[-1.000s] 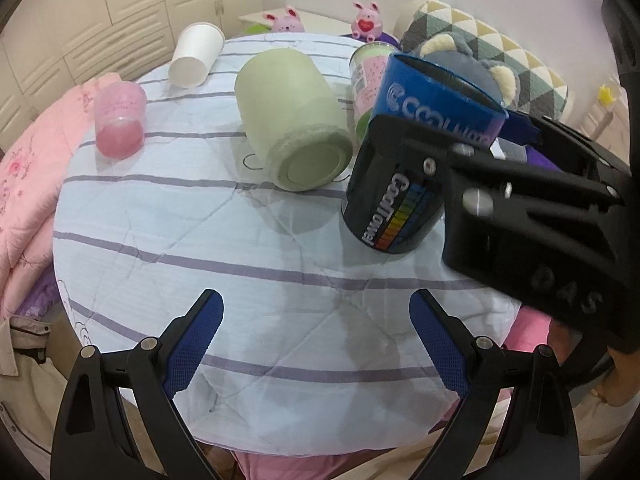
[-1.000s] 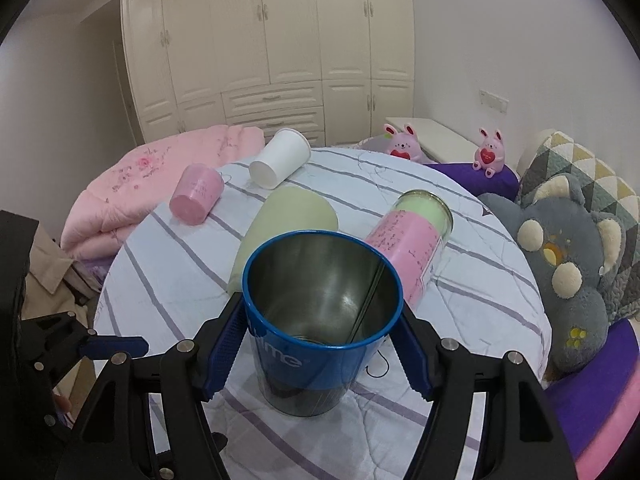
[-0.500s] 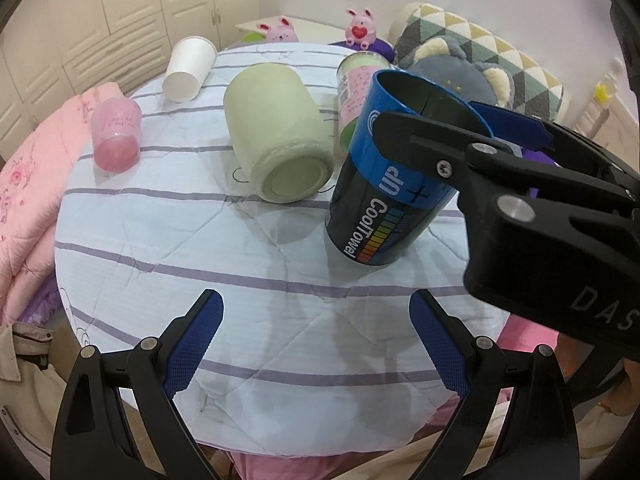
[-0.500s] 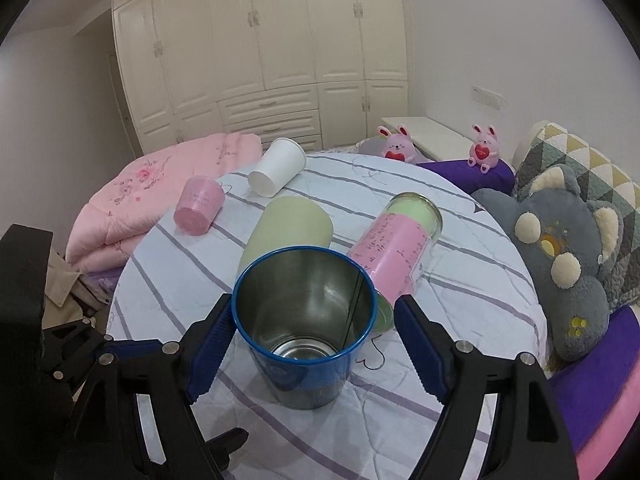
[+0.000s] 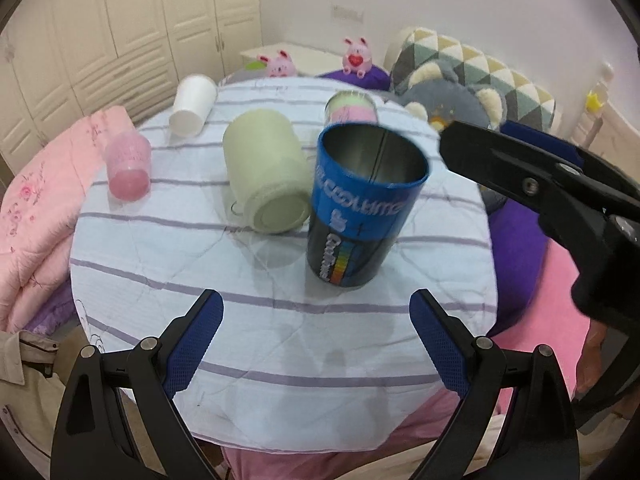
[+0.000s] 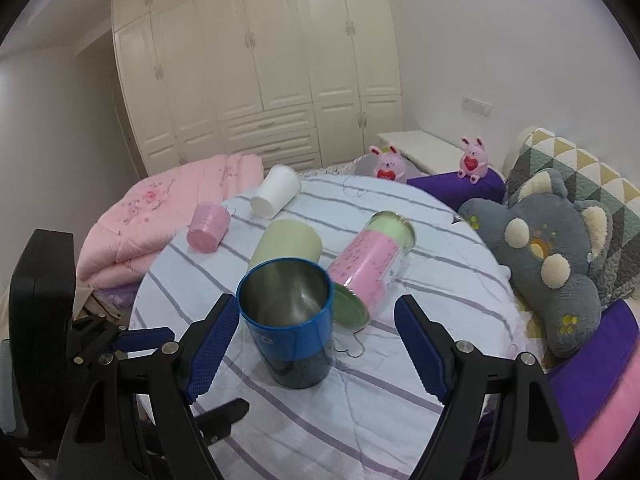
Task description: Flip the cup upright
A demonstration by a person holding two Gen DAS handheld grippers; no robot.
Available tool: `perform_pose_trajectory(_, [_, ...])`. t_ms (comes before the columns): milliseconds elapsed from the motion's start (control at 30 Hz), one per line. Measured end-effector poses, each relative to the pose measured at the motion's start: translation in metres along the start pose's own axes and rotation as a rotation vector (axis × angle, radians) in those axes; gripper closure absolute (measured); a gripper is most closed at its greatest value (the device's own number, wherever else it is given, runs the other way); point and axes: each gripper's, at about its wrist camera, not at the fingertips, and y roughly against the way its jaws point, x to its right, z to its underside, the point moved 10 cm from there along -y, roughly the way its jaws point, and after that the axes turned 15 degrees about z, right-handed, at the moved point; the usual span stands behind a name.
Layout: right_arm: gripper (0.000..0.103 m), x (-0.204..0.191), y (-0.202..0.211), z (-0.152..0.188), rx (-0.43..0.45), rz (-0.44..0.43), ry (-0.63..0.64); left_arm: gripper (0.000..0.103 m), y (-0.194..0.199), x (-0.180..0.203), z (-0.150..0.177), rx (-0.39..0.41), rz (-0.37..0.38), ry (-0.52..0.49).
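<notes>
A blue and black metal cup (image 5: 360, 208) stands upright, mouth up, on the round striped table (image 5: 280, 340); it also shows in the right wrist view (image 6: 290, 324). My right gripper (image 6: 312, 344) is open, pulled back, with the cup free between and beyond its fingers; it shows at the right of the left wrist view (image 5: 560, 200). My left gripper (image 5: 316, 344) is open and empty near the table's front edge.
A pale green cup (image 5: 268, 172), a pink cup (image 5: 128, 164), a white paper cup (image 5: 192, 106) and a pink-green tin (image 6: 370, 260) lie on their sides. A pink quilt (image 6: 160, 220) lies to the left, a grey plush (image 6: 552, 256) to the right.
My right gripper opened, let go of the blue cup and drew back and up. The cup now stands free on the table. My left gripper held still.
</notes>
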Motion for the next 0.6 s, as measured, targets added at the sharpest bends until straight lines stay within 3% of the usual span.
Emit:
perform_pose_trajectory(367, [0.022,0.042,0.030,-0.004,0.045,0.093,-0.099,0.006,0.030,0.024,-0.017,0.144,-0.031,-0.029])
perform_pose_trajectory(600, [0.022,0.057,0.049,-0.009,0.122,0.155,-0.126,0.006,0.056,0.028,-0.028,0.264,-0.057,-0.036])
